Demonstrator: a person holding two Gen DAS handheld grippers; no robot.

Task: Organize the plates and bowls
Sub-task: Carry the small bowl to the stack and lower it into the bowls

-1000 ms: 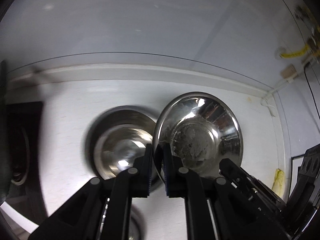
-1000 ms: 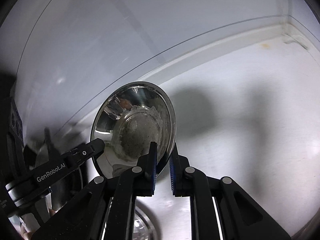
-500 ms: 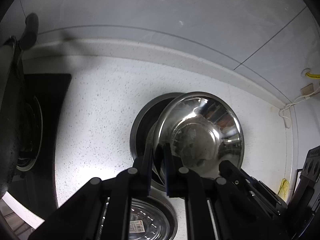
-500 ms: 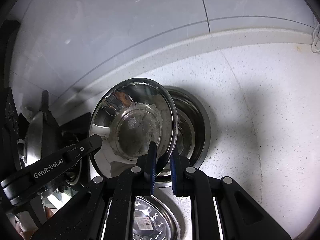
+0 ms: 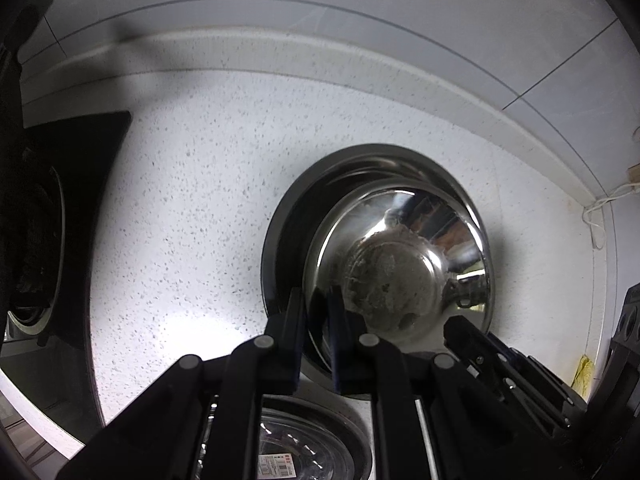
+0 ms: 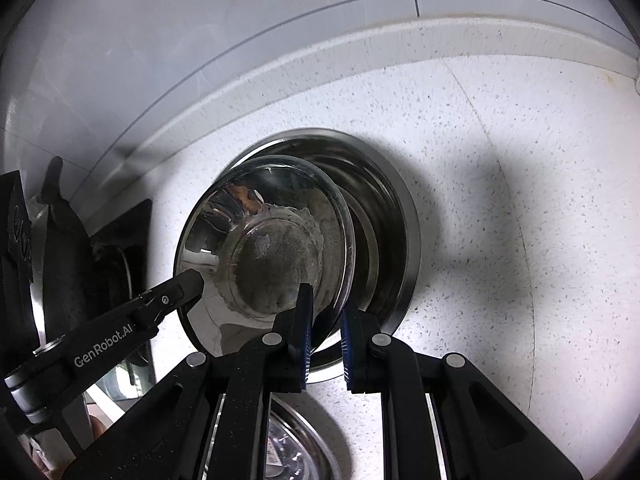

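The left gripper (image 5: 316, 320) is matt black plastic — two broad linkage arms, each set with round silver-grey rivets, ending in narrow fingers with dark blue ribbed pads. The right gripper (image 6: 325, 324) is built the same, its finely toothed pads (image 6: 306, 340) a brighter blue. Seen from the right wrist, the left gripper's black finger bears white lettering — "GenRobot.AI" — and a small screw.

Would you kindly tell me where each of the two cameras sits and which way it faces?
Left wrist: on the left gripper, facing steeply down its jaws at the held steel bowl; the right gripper enters lower right.
Right wrist: on the right gripper, facing down at the same bowl's opposite rim; the left gripper enters from the left.
Both share the held bowl, the larger bowl beneath, and the speckled counter.
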